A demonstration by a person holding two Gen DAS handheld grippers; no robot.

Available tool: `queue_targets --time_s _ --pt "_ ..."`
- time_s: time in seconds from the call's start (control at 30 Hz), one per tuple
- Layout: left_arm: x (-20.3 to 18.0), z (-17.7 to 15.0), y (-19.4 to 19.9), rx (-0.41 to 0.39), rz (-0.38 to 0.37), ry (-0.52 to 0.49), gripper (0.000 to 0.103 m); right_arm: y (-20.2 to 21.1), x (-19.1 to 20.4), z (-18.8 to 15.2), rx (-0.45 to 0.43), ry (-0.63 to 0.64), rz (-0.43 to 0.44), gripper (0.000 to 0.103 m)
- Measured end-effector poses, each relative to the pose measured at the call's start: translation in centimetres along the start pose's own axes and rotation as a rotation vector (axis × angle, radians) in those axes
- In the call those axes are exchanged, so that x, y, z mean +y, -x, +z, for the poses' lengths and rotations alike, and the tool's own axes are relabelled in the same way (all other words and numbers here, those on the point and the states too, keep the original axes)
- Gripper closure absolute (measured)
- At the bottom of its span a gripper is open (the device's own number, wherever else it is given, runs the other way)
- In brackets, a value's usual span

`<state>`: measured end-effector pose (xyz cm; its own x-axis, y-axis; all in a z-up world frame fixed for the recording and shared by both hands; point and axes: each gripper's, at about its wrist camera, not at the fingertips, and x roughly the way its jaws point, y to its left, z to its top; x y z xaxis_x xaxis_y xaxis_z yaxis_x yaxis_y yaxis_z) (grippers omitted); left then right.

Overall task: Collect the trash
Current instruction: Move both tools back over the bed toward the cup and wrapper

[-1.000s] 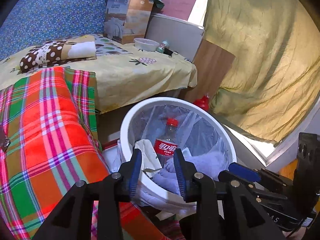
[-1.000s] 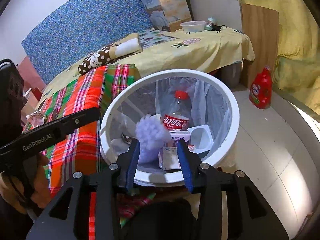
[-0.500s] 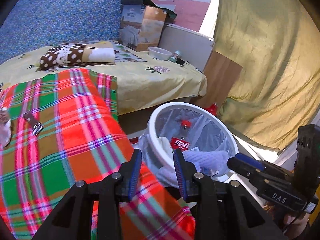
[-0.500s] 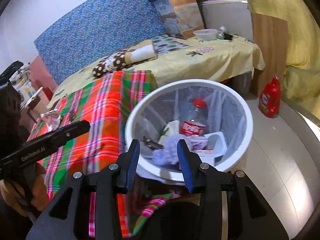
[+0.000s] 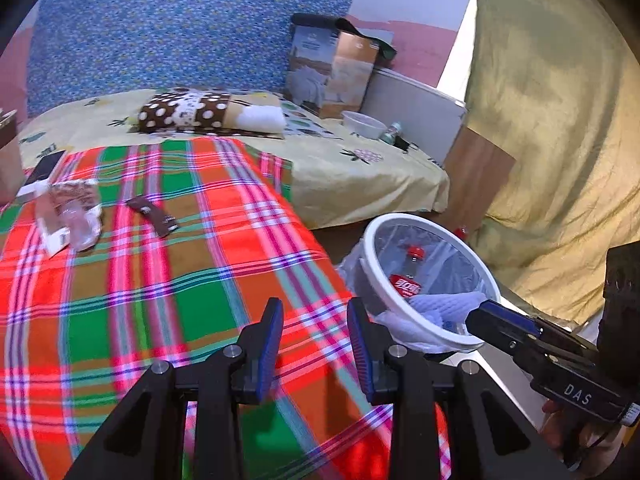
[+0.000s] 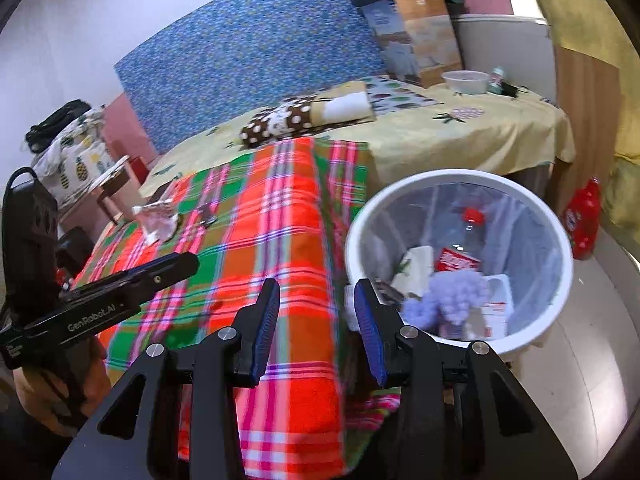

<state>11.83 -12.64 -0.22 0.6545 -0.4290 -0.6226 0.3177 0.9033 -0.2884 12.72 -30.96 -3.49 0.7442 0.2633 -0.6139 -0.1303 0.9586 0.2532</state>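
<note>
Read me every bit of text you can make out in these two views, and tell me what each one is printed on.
"DAS": white letters on the right tongs body, in the left wrist view.
"GenRobot.AI": on the left tongs body, in the right wrist view.
Bottle in the bin: white script on its red label, too blurred to read.
Cardboard box on the bed: print too small to read.
Red jug: label unreadable.

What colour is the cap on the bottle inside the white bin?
Red. The bottle cap shows best in the right wrist view, inside the white bin.
</note>
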Motion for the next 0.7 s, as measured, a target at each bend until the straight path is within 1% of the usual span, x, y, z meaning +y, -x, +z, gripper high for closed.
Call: queue_targets --time_s 0.27,0.43,0.7 --pt "3.0 -0.9 2.3 -0.021 0.061 0.053 0.07 -0.8 3.1 0.1 0.028 0.064 0.049 0.062" --pt "4.7 -1.4 3.7 -0.038 0.101 0.078 0.07 -1.0 4.8 0.0 0.03 0.09 0.078 0.062" --pt "7.6 -2.1 5.5 -0.055 0.166 0.129 0.07 -2.0 7.1 -0.2 0.059 0.132 0.122 0.062"
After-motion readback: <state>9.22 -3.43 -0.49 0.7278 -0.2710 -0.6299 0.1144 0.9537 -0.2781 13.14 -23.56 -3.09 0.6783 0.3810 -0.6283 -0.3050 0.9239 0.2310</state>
